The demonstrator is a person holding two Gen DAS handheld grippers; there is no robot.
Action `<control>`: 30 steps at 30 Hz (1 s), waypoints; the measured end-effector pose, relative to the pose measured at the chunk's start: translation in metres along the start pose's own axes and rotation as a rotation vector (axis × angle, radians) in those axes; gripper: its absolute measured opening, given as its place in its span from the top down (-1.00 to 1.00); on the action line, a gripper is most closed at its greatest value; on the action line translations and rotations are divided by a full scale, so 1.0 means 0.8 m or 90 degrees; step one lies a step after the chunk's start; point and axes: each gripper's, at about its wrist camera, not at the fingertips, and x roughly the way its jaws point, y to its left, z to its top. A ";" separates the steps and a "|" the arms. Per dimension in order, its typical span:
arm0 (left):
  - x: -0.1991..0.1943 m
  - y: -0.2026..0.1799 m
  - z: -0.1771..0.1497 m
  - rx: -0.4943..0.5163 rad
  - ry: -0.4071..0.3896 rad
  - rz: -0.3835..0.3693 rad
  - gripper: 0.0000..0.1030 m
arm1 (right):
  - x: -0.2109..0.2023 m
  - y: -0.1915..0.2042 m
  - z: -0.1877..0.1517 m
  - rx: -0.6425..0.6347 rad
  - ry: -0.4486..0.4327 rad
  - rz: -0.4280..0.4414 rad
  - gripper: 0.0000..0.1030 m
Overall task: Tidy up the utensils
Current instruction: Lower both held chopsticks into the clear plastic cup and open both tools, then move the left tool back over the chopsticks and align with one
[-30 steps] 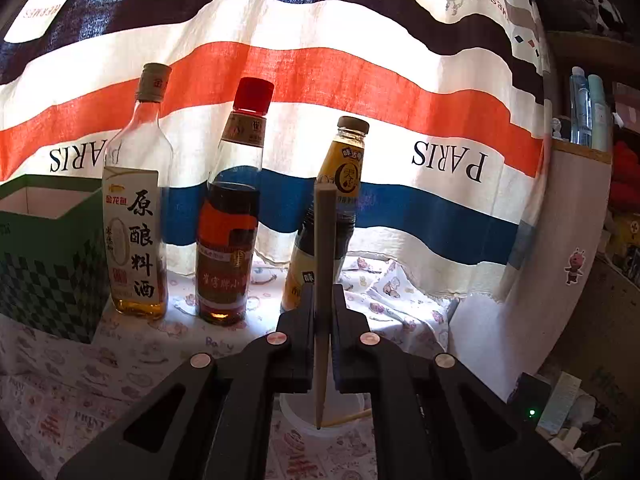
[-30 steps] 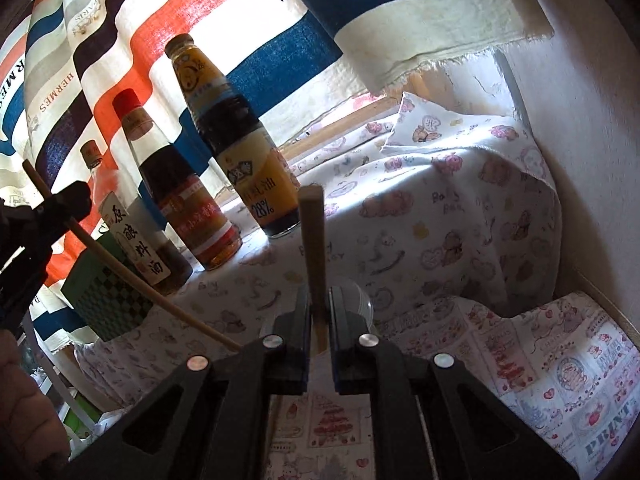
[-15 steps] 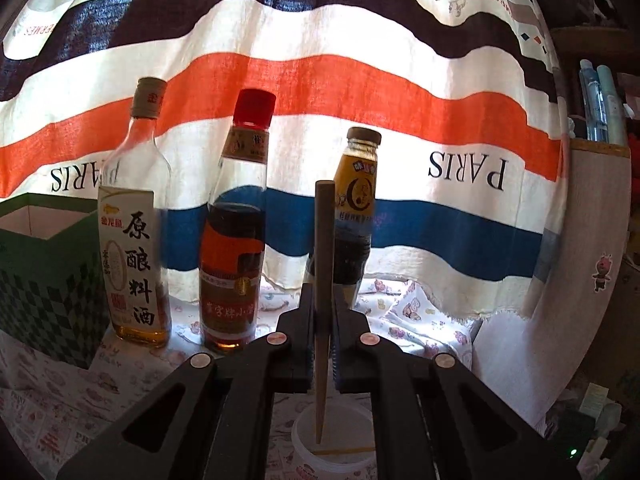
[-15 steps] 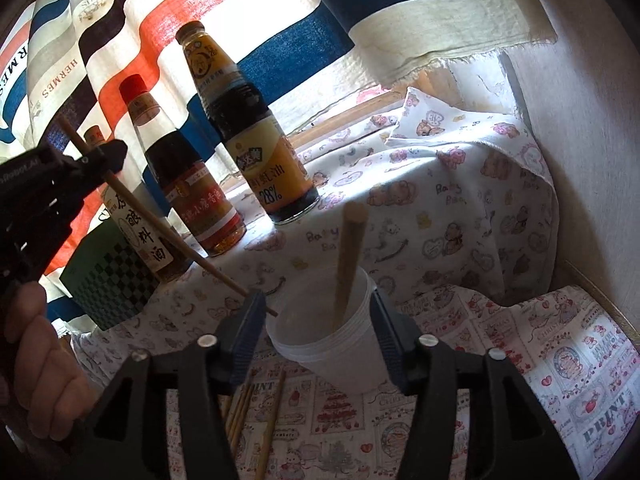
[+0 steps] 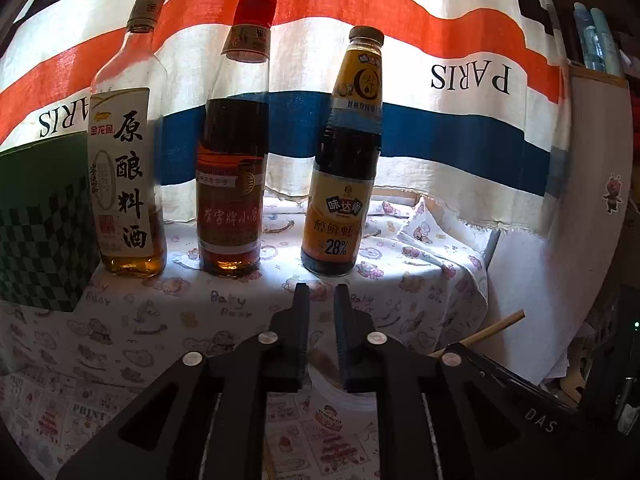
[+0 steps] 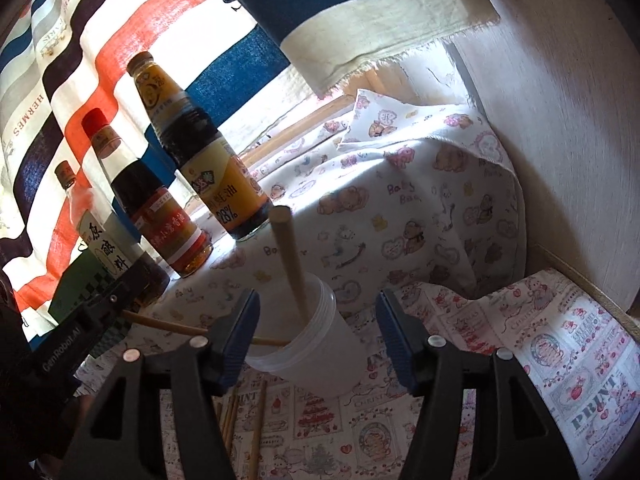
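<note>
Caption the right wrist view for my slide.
Open right gripper behind plastic cup holding one upright chopstick; three sauce bottles beyond.

Backlit striped curtain (image 5: 360, 128) before a window, pale wall (image 6: 560, 120) beside, printed tablecloth (image 6: 420, 208) below.

The left tongs (image 5: 321, 312) hide most of the white cup (image 5: 332, 384); the green checked box (image 5: 36, 232) runs off the left wrist view's left edge; loose chopsticks (image 6: 256, 420) on the table vanish behind the right tongs (image 6: 316, 312); the leftmost bottle's (image 6: 96, 244) base is hidden.
</note>
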 end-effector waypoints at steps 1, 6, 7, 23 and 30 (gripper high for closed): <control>-0.008 0.003 0.001 0.000 -0.004 -0.003 0.45 | 0.002 0.003 -0.001 -0.003 0.008 0.008 -0.15; -0.063 0.023 0.005 0.025 -0.052 0.015 -0.09 | 0.021 0.022 -0.019 -0.019 0.075 0.035 -0.18; -0.072 0.030 0.004 0.028 -0.054 0.022 -0.12 | 0.021 0.027 -0.022 -0.027 0.078 0.030 -0.18; -0.167 0.106 -0.095 0.054 -0.040 0.142 -0.46 | -0.010 0.114 -0.076 -0.213 0.052 -0.026 -0.21; -0.163 0.131 -0.109 0.004 -0.011 0.144 -0.63 | -0.012 0.136 -0.100 -0.295 0.019 -0.049 -0.22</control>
